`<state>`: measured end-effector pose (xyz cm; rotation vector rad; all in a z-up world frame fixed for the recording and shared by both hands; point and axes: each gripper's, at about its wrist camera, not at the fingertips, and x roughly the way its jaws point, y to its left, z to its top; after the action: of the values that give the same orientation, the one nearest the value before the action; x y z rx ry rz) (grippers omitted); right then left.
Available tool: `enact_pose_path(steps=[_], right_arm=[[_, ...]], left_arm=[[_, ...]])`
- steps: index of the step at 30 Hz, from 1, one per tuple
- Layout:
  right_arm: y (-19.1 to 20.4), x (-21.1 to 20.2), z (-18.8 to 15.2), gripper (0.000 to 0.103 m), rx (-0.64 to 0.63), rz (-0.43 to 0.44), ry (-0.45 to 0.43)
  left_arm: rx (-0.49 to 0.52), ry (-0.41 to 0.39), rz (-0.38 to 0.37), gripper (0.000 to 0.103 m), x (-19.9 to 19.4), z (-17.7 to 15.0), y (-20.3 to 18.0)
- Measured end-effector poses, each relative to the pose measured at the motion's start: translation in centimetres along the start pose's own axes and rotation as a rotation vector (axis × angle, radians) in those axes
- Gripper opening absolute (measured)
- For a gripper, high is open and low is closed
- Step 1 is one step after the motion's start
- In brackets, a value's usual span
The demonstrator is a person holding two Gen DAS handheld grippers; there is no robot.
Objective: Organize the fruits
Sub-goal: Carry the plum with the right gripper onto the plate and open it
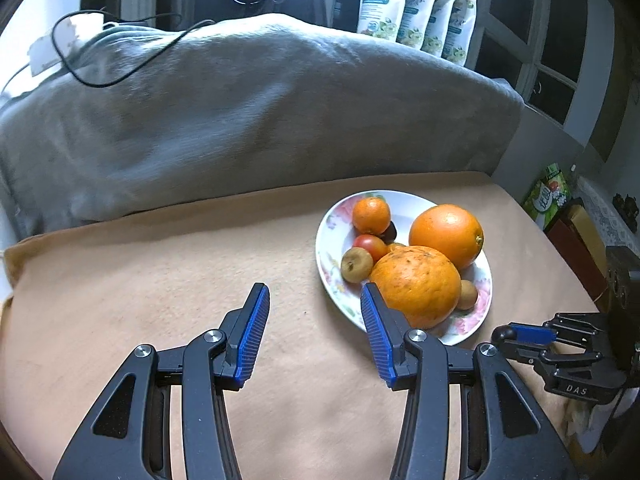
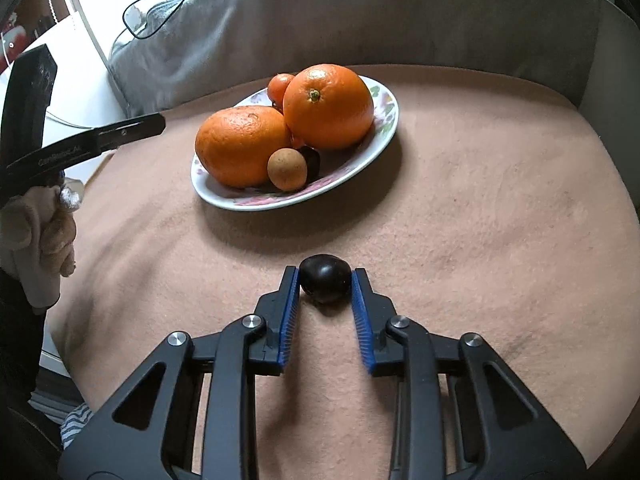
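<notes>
A flowered white plate on the tan cloth holds two big oranges, a small tangerine, a red fruit and small brown fruits. My left gripper is open and empty, just left of the plate's near rim. My right gripper is shut on a dark plum, low over the cloth in front of the plate. The right gripper also shows at the left wrist view's right edge.
A grey blanket is heaped behind the tan cloth, with a black cable on it. Flowered pouches stand at the back. Boxes sit off the right edge.
</notes>
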<state>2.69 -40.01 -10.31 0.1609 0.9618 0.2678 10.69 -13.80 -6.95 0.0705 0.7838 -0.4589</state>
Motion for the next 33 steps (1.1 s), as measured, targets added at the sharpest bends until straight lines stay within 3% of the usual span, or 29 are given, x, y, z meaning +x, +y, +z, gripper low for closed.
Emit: enact_pose_path(steps=[12,15,18,33], right_arm=[[0.8,-0.9,4.2,0.027,-0.028,-0.032,-0.135],[0.8,-0.6,4.9,0.027,-0.039,-0.039,-0.143],[0.8,0.2,5.5,0.027,-0.047,-0.041,-0.133],[1.2,0.9,5.6,0.03,-0.06,-0.044,-0.131]], left_arm=[[0.035,0.01,0.016,0.046,-1.3,-1.9,-1.3],[0.047,0.013,0.024,0.047,-1.5,-2.4,-1.8],[0.055,0.011,0.03,0.059,-1.7,-2.8,-2.2],[0.06,-0.002,0.036,0.059,-2.6,-3.6,-3.2]])
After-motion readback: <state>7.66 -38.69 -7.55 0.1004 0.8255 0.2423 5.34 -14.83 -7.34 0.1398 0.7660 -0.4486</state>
